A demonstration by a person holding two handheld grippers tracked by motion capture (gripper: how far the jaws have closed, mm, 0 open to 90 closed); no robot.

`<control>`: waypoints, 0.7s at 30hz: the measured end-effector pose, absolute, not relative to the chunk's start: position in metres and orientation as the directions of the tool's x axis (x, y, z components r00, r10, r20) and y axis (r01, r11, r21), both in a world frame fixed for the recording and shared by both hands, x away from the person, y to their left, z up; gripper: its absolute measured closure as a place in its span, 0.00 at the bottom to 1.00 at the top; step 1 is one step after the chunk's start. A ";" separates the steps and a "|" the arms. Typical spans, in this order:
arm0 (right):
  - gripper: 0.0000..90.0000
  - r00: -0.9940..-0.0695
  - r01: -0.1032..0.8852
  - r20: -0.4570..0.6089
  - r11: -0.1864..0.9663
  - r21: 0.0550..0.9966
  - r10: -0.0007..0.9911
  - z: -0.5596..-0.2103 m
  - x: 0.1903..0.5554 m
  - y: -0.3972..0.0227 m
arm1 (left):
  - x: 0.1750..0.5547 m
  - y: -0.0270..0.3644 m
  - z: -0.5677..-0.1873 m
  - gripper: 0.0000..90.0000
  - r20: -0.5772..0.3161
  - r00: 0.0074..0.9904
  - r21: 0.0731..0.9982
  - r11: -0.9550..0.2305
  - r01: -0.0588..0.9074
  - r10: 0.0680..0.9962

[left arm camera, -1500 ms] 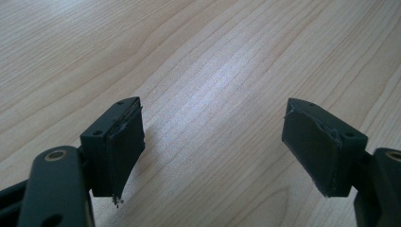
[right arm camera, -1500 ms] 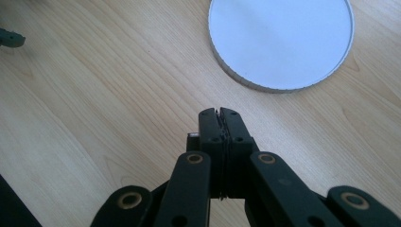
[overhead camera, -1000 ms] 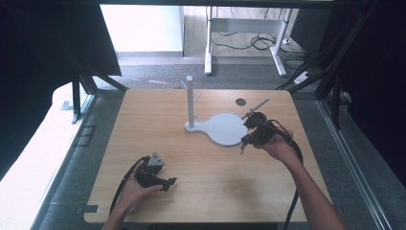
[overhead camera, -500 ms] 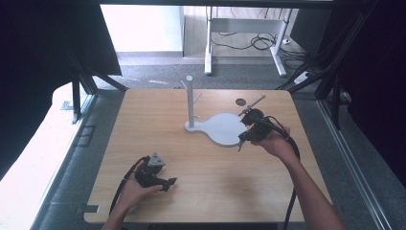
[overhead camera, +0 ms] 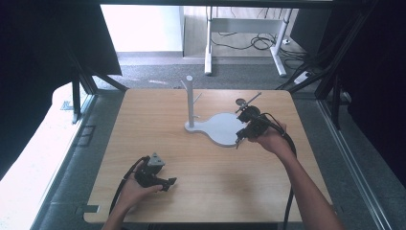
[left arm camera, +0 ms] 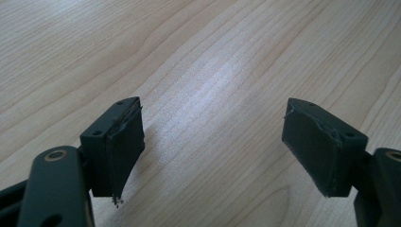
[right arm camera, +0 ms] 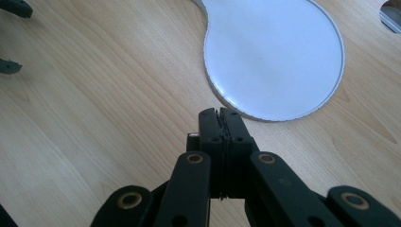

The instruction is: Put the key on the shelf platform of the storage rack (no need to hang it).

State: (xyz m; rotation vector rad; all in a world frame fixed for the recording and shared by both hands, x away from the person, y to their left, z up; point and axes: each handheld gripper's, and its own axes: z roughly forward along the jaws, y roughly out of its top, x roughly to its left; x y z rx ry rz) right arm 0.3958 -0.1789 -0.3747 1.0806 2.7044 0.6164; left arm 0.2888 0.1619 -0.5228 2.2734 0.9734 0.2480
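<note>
The right gripper is held with jaws pressed together on nothing, just beside the white stand base, likely poised to nudge it. The left gripper is rested wide open on the wooden table. The base's far edge is cut off in the right gripper view.

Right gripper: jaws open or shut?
Shut. The right gripper has both pads pressed together with nothing between them, just short of the white base plate.

The white stand base is cut off at the right gripper view's top edge.
</note>
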 end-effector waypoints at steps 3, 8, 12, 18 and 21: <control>1.00 -0.720 0.626 0.000 0.650 0.430 0.694 -0.374 0.398 -0.178 | 0.289 0.162 -0.523 0.24 -0.076 0.707 0.628 -0.517 0.582 0.704; 1.00 -0.715 0.633 0.002 0.646 0.427 0.699 -0.376 0.403 -0.177 | 0.289 0.162 -0.523 0.24 -0.071 0.711 0.628 -0.522 0.577 0.700; 1.00 -0.715 0.634 0.000 0.648 0.421 0.699 -0.378 0.406 -0.176 | 0.289 0.162 -0.523 0.24 -0.070 0.711 0.628 -0.523 0.576 0.699; 1.00 -0.712 0.639 0.007 0.643 0.423 0.702 -0.381 0.412 -0.174 | 0.290 0.163 -0.523 0.24 -0.071 0.709 0.626 -0.522 0.579 0.701; 1.00 -0.708 0.643 0.008 0.639 0.422 0.706 -0.382 0.415 -0.174 | 0.289 0.163 -0.523 0.24 -0.076 0.704 0.627 -0.515 0.584 0.706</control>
